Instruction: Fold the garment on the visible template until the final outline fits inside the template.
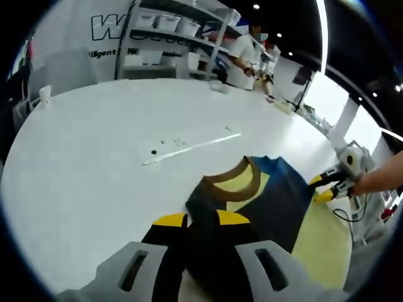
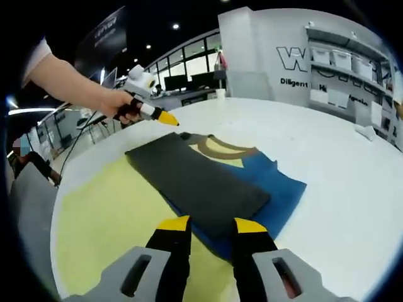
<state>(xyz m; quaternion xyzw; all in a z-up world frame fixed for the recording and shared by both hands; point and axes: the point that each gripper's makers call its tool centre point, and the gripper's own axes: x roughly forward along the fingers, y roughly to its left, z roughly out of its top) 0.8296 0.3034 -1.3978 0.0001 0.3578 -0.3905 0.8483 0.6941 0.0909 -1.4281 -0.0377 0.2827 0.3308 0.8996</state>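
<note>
On the white table [image 2: 352, 163] lies a folded shirt [image 2: 208, 179], dark grey and blue with a tan collar, partly over a pale yellow template [image 2: 113, 214]. Right gripper [image 2: 211, 229], right gripper view: yellow-tipped jaws apart, a gap between them, at the shirt's near edge, gripping nothing. Left gripper [image 1: 201, 220], left gripper view: jaws spread, shirt [image 1: 252, 201] edge between them, grip unclear. Across the shirt, the other gripper [image 2: 165, 117] in a hand [image 2: 119, 104], its jaws' spread unreadable. Farther off: tape strip [image 1: 189, 146], shelves [image 1: 176, 31], a person [image 1: 245, 56].
</note>
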